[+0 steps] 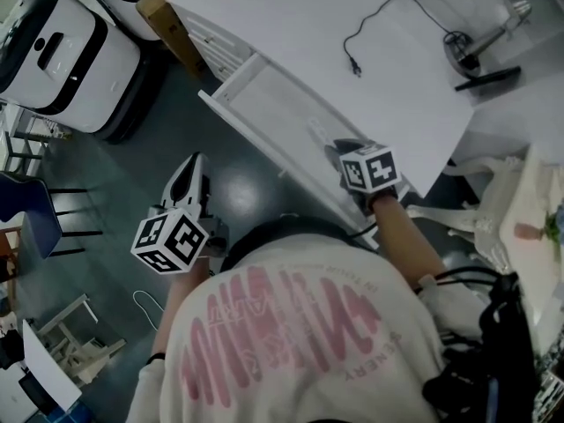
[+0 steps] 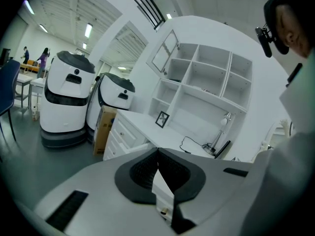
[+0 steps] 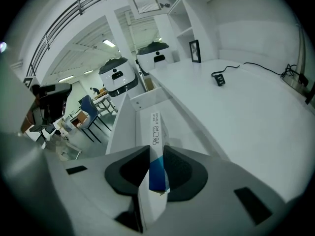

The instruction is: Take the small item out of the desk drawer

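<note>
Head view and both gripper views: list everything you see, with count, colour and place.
desk: one, white, below shelves
drawer: one, white, pulled open
box: one, white and blue, at drawer
cable: one, black, on desk
lamp: one, silver, on desk
frame: one, black, on desk
shelves: one unit, white, above desk
robots: two, white and black, beside desk
carton: one, brown, beside desk
chair: one, blue, on floor
left gripper: one, grey, shut, empty
right gripper: one, grey, shut on box

Cool, even light from ceiling strips (image 2: pixel 88 30); fisheye warp, dark corners.
</note>
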A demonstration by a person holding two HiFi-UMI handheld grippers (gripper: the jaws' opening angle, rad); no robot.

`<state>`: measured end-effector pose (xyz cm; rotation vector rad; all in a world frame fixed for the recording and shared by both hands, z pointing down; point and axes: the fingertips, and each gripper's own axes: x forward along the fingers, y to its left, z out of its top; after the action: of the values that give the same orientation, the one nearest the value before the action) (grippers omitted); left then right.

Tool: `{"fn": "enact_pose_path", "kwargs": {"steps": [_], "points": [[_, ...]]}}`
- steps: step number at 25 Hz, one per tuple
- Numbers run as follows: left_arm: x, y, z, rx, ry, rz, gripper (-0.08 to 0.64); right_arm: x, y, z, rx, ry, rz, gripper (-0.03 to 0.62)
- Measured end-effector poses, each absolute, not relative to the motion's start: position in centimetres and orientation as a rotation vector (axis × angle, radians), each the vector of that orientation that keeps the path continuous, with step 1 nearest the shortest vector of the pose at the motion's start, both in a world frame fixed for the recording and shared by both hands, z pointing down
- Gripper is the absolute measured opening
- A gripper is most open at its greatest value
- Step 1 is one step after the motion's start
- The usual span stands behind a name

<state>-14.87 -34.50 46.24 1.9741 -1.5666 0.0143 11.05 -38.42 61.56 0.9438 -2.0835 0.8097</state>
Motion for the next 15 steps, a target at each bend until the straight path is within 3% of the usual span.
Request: {"fn": "enact_pose_path", "kwargs": {"steps": [15], "points": [[-16.3, -35.2, 43.7, 2.002, -1.602, -0.056, 0.029, 9.4, -40.7, 57.4, 1.013, -2.136, 0.778, 0.100]]}}
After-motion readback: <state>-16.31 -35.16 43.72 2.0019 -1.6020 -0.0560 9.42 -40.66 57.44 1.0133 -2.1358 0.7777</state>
